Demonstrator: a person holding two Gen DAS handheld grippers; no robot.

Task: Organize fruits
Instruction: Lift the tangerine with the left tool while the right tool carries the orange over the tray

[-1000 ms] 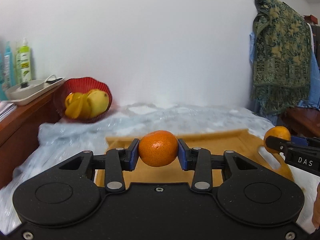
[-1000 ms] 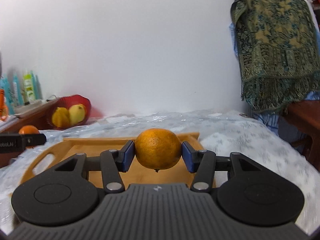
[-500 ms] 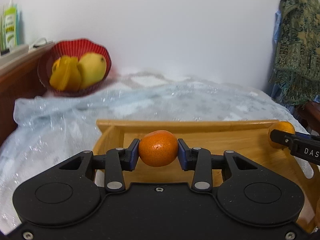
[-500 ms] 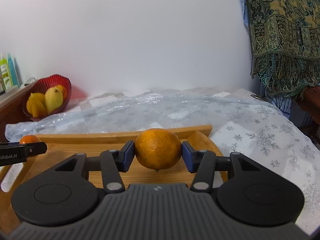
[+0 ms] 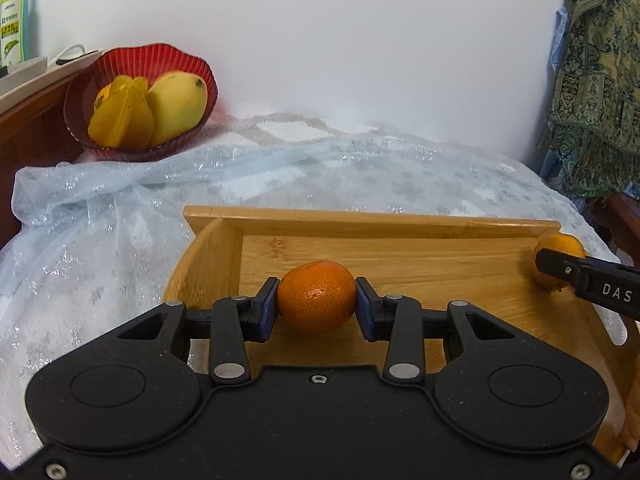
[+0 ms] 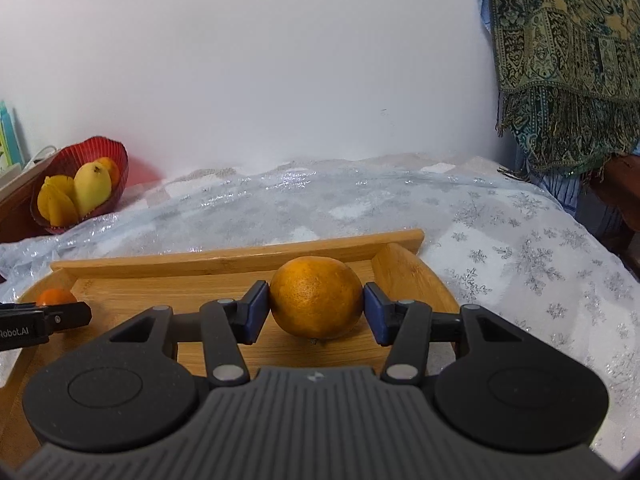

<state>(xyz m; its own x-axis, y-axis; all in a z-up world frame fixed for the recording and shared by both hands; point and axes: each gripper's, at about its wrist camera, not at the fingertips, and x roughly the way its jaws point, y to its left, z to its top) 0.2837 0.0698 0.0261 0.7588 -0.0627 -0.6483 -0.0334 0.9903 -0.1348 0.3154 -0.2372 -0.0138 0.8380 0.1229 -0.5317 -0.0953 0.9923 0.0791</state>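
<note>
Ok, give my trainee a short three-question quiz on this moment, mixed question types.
1. True or false: the left tool holds nothing.
2. Over which thing do both tools hang? A) red bowl B) wooden tray C) patterned cloth
3. Fill in: the right tool is shut on the ____ of the two citrus fruits.

Key:
1. False: it is shut on the small orange.
2. B.
3. Larger: the yellowish orange.
</note>
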